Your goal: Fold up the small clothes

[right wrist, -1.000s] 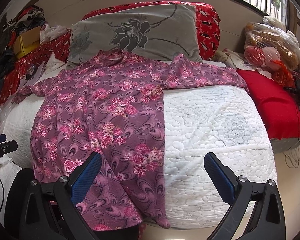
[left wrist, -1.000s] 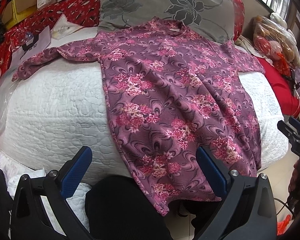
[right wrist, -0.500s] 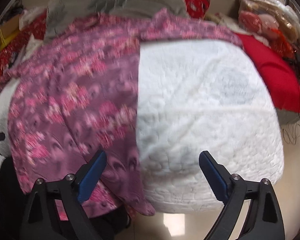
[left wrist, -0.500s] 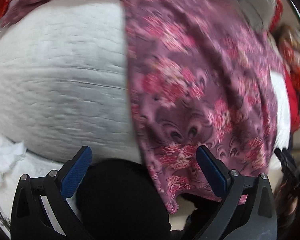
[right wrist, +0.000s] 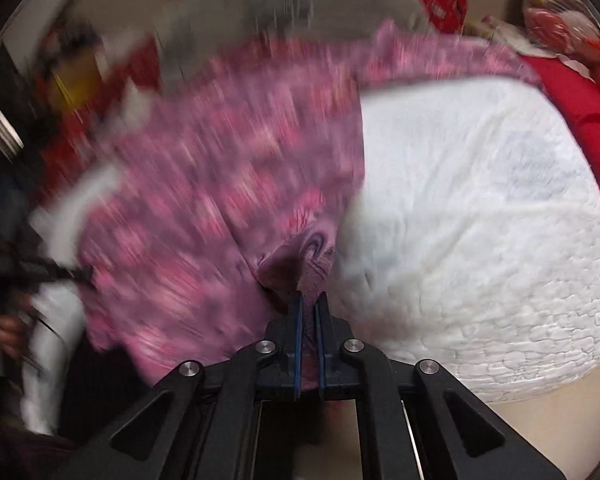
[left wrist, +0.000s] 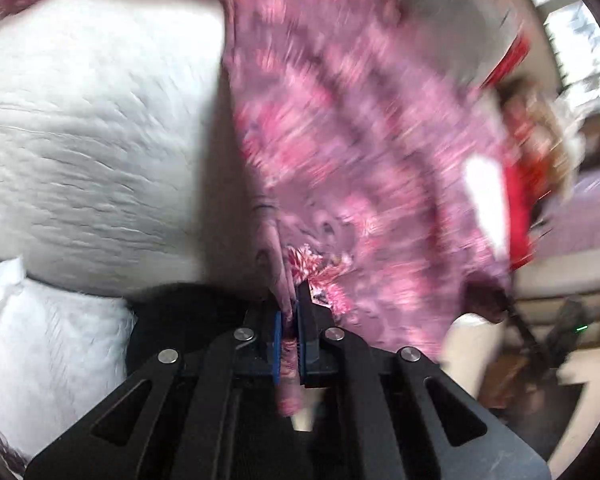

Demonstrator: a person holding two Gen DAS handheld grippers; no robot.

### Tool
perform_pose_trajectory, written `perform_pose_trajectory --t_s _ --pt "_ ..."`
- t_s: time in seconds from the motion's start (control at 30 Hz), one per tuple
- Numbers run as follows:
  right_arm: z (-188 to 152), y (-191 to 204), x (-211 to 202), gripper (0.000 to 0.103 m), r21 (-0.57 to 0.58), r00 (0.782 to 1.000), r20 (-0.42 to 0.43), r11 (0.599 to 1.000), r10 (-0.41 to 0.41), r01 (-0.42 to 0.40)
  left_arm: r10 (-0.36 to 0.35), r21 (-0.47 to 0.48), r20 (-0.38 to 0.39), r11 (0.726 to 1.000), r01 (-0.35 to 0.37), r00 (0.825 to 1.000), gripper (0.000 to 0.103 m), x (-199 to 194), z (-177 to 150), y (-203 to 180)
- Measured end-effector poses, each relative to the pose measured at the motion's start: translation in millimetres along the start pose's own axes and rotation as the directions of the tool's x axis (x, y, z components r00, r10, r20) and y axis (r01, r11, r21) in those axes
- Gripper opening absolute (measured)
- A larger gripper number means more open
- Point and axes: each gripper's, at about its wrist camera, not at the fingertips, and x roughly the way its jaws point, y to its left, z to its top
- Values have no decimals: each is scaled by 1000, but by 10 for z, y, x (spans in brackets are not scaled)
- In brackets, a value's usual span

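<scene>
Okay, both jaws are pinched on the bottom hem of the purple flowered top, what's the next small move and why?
Probably lift both hem corners together and carry them up toward the collar. The left gripper and right gripper each pinch the floral top at its lower edge, which hangs over the front of the white quilt. The rest lies spread flat, so a bottom-to-top fold seems the natural start.

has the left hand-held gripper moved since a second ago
Yes. The left hand-held gripper has closed in and down on the shirt hem at the white quilt's near edge, and is now shut on it.
</scene>
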Motion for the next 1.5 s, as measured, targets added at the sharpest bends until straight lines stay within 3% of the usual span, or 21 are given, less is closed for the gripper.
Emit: perform_pose_trajectory --t_s 0.1,0.2,0.3,0.43,0.5,0.6,0.63,0.67,0.7,0.73,0.77,0.8,0.9,1.0,1.03,1.1,1.2,1.33,1.4,1.43,1.5 --pt "94 -36 -392 4 48 994 79 996 74 -78 10 11 54 1000 -10 999 4 -376 -26 -3" --pt "99 -122 -475 4 102 991 91 989 99 -108 77 11 44 997 -77 996 4 -431 -85 144" --pt "-12 -239 -294 4 156 997 45 985 66 -73 190 -35 -25 981 -190 982 4 -206 -229 402" --pt "-252 -574 140 4 241 996 -92 970 -9 31 253 -74 -97 963 -260 963 4 1 -340 603" --pt "-332 -651 243 5 249 989 -145 965 -42 77 267 -87 -81 958 -273 960 4 -34 -290 635" --pt "-233 -657 186 10 251 990 -135 966 -35 68 270 -61 -18 961 -271 963 7 -194 -121 476" --pt "-123 -666 122 10 247 993 -107 965 -58 83 265 -47 -1 963 -265 964 15 -211 -66 398" --pt "-71 -672 89 10 246 994 -82 965 -68 86 256 -27 20 966 -256 966 32 -211 34 281" --pt "51 -699 37 11 249 996 -44 965 -73 82 250 -11 39 968 -249 968 43 -182 141 163" --pt "167 -731 54 17 250 996 -28 965 -79 84 242 -2 55 970 -243 969 55 -110 256 83" --pt "266 -747 75 24 251 996 -23 964 -82 85 229 11 73 973 -231 971 55 -48 359 -11" --pt "337 -760 123 37 252 996 -21 964 -81 84 212 34 82 976 -215 974 55 46 476 -139" --pt "573 -758 395 40 238 997 -11 968 -83 83 204 56 92 976 -210 975 55 354 787 -329" --pt "774 -681 773 40 227 997 -23 970 -79 82 245 66 98 966 -252 965 55 621 1010 -469" --pt "827 -626 890 31 208 997 -22 975 -78 81 269 69 105 958 -277 957 55 680 1049 -484" --pt "868 -473 1050 5 114 995 -28 989 -96 99 315 63 96 945 -321 944 55 820 1113 -483" --pt "865 -421 1055 4 52 992 -16 990 -128 129 308 55 79 948 -312 948 55 924 1150 -384" --pt "958 -914 776 2 212 999 34 977 -9 1 281 89 85 953 -288 956 56 897 1131 -377" --pt "1100 -1283 569 16 304 991 99 951 -85 51 275 101 90 953 -284 957 58 880 1104 -359" --pt "1208 -1610 450 25 386 984 137 921 -118 57 274 102 93 954 -283 957 61 877 1094 -368" --pt "1359 -2148 324 31 522 971 177 852 -158 43 268 101 103 955 -278 958 66 874 1067 -377"
